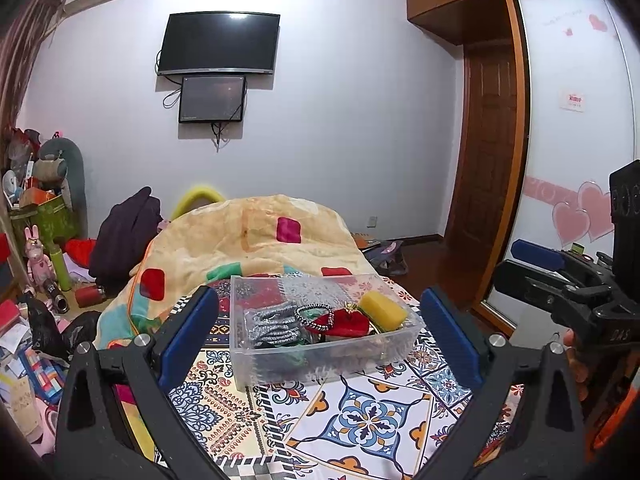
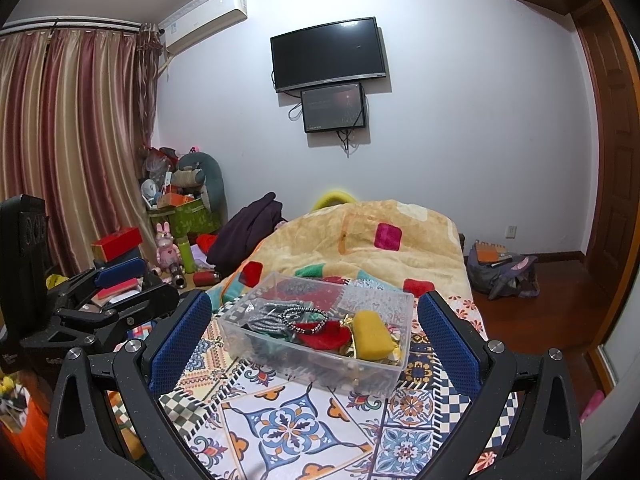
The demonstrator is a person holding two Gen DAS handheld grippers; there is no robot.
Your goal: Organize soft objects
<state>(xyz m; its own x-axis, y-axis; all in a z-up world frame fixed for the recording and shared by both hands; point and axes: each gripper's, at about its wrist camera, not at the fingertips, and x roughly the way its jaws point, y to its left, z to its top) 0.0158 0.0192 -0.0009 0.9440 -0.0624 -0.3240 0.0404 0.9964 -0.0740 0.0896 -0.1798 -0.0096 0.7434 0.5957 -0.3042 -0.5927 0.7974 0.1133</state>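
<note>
A clear plastic box (image 1: pixel 320 366) (image 2: pixel 280 354) sits on the patterned bed cover. Inside lie a yellow sponge (image 1: pixel 383 311) (image 2: pixel 372 334), a red soft piece (image 1: pixel 346 320) (image 2: pixel 324 336), a black-and-white beaded band (image 1: pixel 316 316) (image 2: pixel 304 318) and a grey knitted bundle (image 1: pixel 272 324) (image 2: pixel 264 320). My left gripper (image 1: pixel 320 320) is open and empty, held just in front of the box. My right gripper (image 2: pixel 316 320) is also open and empty, facing the box from the right. Each gripper shows in the other's view, the right one (image 1: pixel 568 280) and the left one (image 2: pixel 108 292).
A folded yellow blanket (image 1: pixel 256 236) (image 2: pixel 360 236) lies beyond the box on the bed. Clutter, toys and boxes (image 2: pixel 172 216) fill the floor at the left. A bag (image 2: pixel 500 268) lies on the wooden floor at the right by the wardrobe (image 1: pixel 576 140).
</note>
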